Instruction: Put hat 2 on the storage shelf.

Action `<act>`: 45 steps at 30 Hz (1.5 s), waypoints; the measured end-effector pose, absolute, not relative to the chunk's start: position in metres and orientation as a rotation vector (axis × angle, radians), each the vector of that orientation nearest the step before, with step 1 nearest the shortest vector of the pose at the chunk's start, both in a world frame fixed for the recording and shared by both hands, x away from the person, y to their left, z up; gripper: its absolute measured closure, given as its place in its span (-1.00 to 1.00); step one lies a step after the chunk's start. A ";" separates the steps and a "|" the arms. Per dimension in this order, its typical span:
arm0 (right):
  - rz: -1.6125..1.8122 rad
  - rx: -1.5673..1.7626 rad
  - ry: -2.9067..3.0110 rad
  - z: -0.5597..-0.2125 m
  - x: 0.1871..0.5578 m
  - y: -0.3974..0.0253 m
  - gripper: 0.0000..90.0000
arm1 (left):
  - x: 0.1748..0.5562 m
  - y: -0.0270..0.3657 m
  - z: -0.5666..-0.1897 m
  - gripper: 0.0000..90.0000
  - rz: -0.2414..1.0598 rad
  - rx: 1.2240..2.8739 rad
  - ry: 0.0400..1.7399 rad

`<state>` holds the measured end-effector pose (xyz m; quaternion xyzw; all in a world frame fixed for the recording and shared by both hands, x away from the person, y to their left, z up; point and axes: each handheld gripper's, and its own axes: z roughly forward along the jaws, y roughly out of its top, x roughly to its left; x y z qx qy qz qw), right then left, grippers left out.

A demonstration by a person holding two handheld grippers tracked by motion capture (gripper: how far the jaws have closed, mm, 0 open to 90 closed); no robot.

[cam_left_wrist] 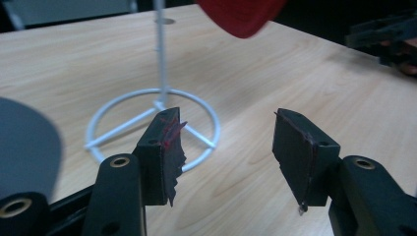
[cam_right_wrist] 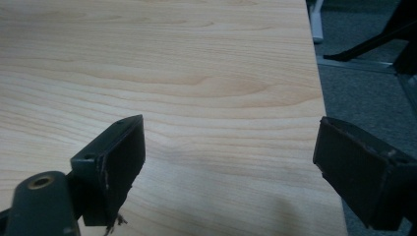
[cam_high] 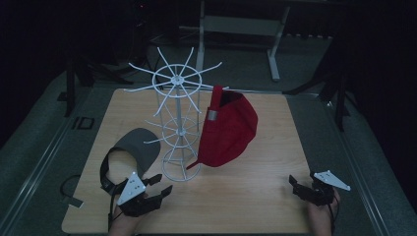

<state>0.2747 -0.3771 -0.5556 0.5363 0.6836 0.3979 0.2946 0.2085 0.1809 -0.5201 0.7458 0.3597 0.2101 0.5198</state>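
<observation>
no readable text, no label, brand, number or sign legible in any view

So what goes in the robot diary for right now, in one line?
red cap: hanging on white rack | grey cap: on table | left tongs: open, empty | right tongs: open, empty

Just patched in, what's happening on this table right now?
Nobody is holding anything. A red cap hangs on the white wire rack, and a grey cap lies on the table beside the rack's base. The left gripper sits open next to the grey cap; the right gripper rests open near the table's right front corner.
</observation>
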 end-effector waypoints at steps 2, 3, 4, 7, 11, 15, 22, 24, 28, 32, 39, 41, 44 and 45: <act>1.062 1.426 1.822 -0.555 0.274 -0.377 -0.73 | 0.207 0.187 -0.518 -0.03 0.527 1.787 0.882; 1.062 1.426 1.823 -0.556 0.274 -0.377 -0.73 | 0.205 0.190 -0.518 -0.03 0.540 1.788 0.891; 1.061 1.423 1.824 -0.556 0.274 -0.377 -0.73 | 0.204 0.194 -0.517 -0.03 0.554 1.793 0.897; 1.064 1.421 1.827 -0.556 0.274 -0.377 -0.73 | 0.198 0.207 -0.517 -0.08 0.607 1.798 0.939; 1.077 1.425 1.822 -0.556 0.274 -0.378 -0.73 | 0.193 0.225 -0.520 -0.14 0.645 1.792 1.010; 1.072 1.424 1.822 -0.556 0.274 -0.377 -0.73 | 0.188 0.243 -0.523 -0.34 0.667 1.794 1.082; 1.079 1.424 1.829 -0.556 0.274 -0.378 -0.73 | 0.182 0.279 -0.528 -0.38 0.657 1.777 1.170; 1.077 1.424 1.831 -0.556 0.274 -0.378 -0.73 | 0.182 0.290 -0.532 -0.38 0.665 1.770 1.212; 1.071 1.420 1.834 -0.556 0.274 -0.377 -0.73 | 0.187 0.303 -0.540 -0.38 0.655 1.751 1.278; 1.071 1.423 1.836 -0.556 0.275 -0.377 -0.72 | 0.199 0.308 -0.549 -0.38 0.627 1.772 1.310; 1.069 1.425 1.838 -0.556 0.275 -0.377 -0.72 | 0.215 0.307 -0.566 -0.38 0.638 1.828 1.379; 1.068 1.426 1.838 -0.556 0.275 -0.377 -0.72 | 0.216 0.308 -0.567 -0.38 0.650 1.830 1.390; 1.066 1.426 1.840 -0.556 0.275 -0.377 -0.72 | 0.221 0.309 -0.568 -0.38 0.624 1.861 1.399; 1.066 1.425 1.841 -0.556 0.275 -0.377 -0.72 | 0.222 0.309 -0.568 -0.38 0.632 1.864 1.401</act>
